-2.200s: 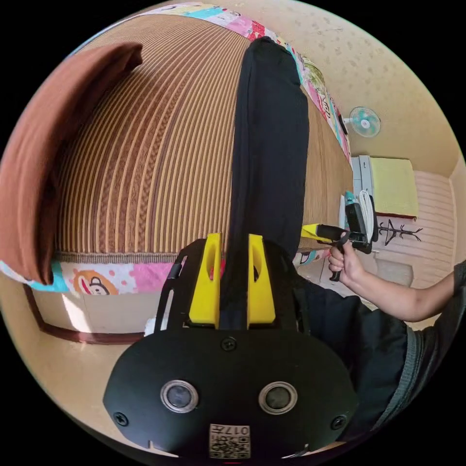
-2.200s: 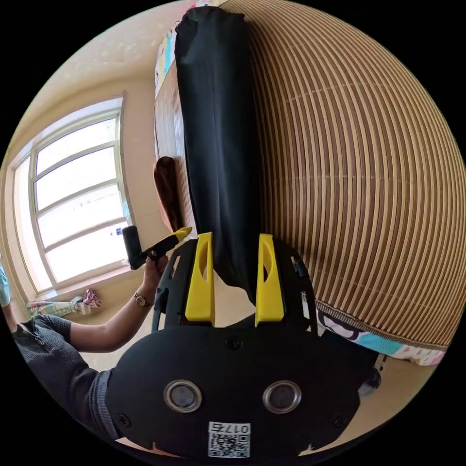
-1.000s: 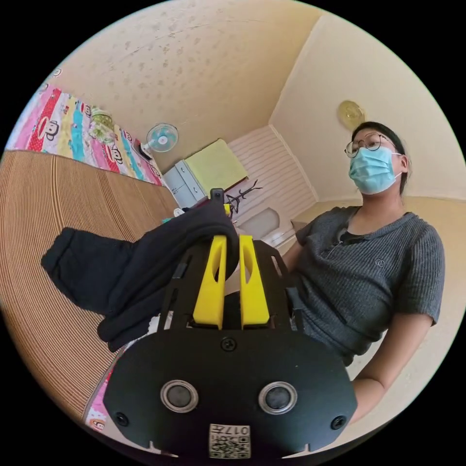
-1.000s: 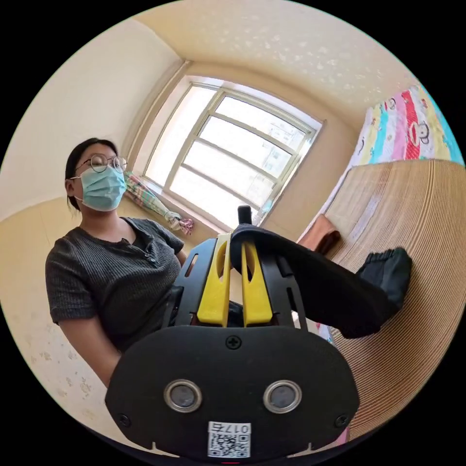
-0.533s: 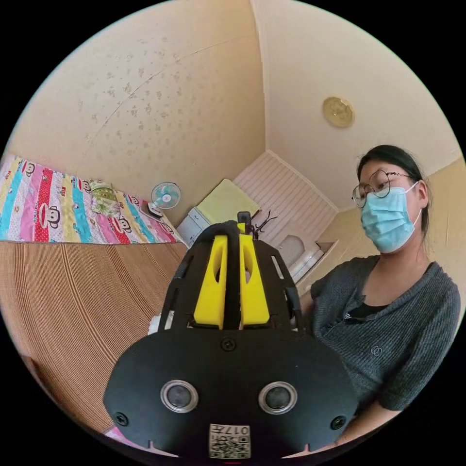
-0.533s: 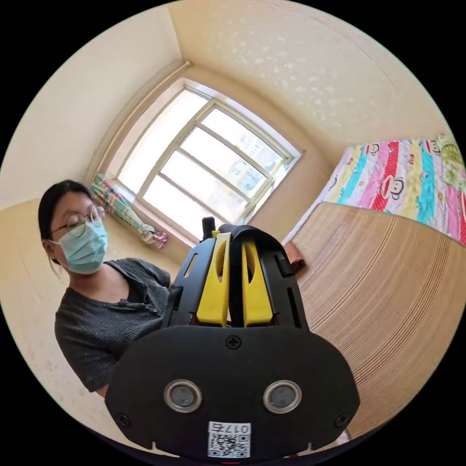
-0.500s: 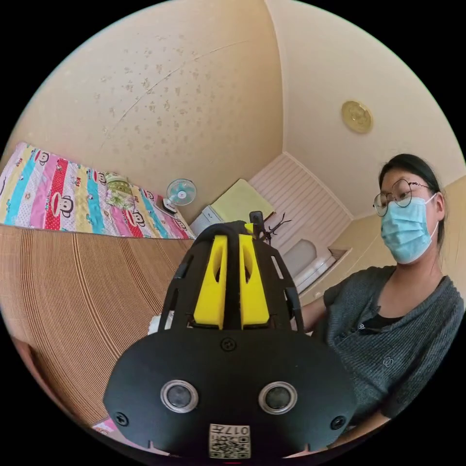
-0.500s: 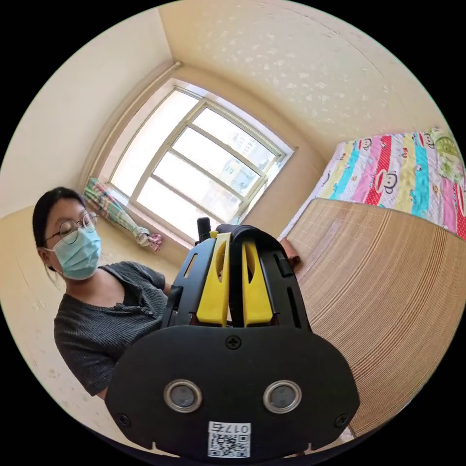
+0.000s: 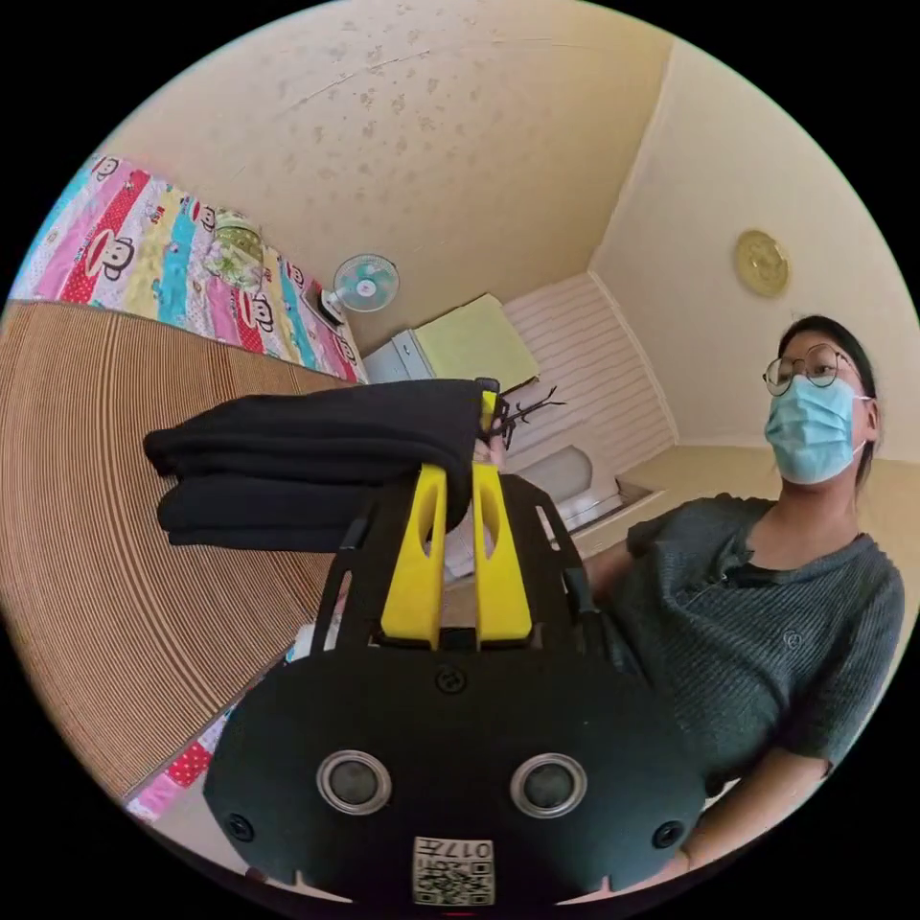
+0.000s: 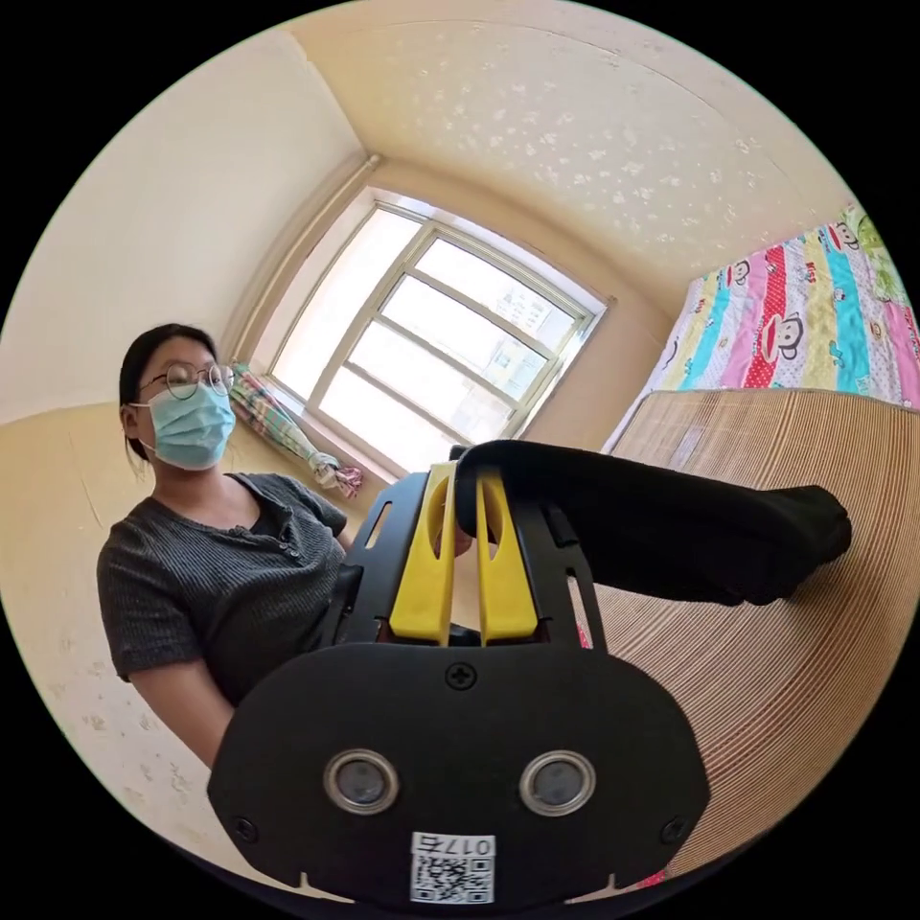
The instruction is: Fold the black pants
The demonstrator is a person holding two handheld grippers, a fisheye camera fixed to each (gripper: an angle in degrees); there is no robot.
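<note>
I keep both claws nearly closed on the black pants (image 9: 316,450): the left claw (image 9: 457,479) and the right claw (image 10: 467,484) each pinch one end of the raised edge. The pants hang doubled above the striped mat (image 9: 86,537). I judge one fold is made; laying down remains.

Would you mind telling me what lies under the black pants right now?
The striped woven mat lies under the folded black pants. Whatever the mat covers beneath them is hidden.
</note>
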